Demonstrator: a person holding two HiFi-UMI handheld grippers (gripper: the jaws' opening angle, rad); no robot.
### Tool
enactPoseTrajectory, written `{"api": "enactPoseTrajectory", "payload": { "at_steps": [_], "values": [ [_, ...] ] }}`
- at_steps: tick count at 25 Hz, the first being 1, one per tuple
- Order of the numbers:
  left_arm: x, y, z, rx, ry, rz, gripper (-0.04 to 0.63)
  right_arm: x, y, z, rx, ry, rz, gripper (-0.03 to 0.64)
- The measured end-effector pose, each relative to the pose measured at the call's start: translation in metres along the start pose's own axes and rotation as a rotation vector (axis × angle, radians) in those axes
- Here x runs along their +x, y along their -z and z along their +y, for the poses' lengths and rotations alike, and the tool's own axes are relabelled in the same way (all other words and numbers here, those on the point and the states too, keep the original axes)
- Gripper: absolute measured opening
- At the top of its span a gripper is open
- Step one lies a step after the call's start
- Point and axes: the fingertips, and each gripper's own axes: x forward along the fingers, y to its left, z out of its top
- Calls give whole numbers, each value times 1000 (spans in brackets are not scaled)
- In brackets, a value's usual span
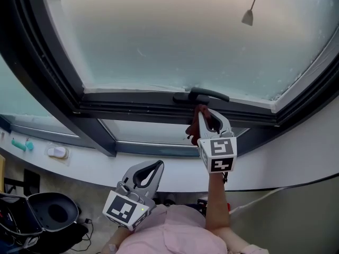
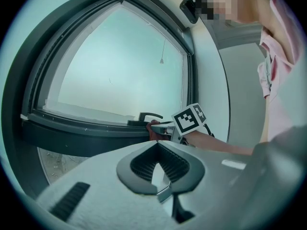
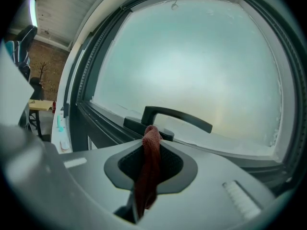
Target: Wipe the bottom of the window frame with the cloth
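Observation:
A dark red cloth (image 1: 196, 123) is pinched in my right gripper (image 1: 207, 111), which is shut on it and held up against the dark bottom window frame (image 1: 132, 103), just below the black window handle (image 1: 204, 94). In the right gripper view the cloth (image 3: 151, 163) hangs between the jaws, its top end near the handle (image 3: 175, 116). My left gripper (image 1: 158, 166) hangs lower, close to my body, shut with nothing in it. The left gripper view shows its own shut tips (image 2: 157, 144), with the right gripper's marker cube (image 2: 190, 119) and the cloth (image 2: 154, 128) by the frame (image 2: 72, 128).
A white sill (image 1: 85, 165) runs below the window, with a teal object (image 1: 21, 144) and a small white object (image 1: 57, 152) at its left end. A black bin-like thing (image 1: 53, 210) stands at lower left. A blind cord pull (image 1: 248, 17) hangs before the glass. White wall lies to the right.

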Motion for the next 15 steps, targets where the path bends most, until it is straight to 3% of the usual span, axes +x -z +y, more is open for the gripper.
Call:
{"api": "enactPoseTrajectory", "payload": {
  "at_steps": [15],
  "values": [
    [2,-3,0,-13,-29,-27,-2,-10,9,-28,4,43,13,51]
  ]
}}
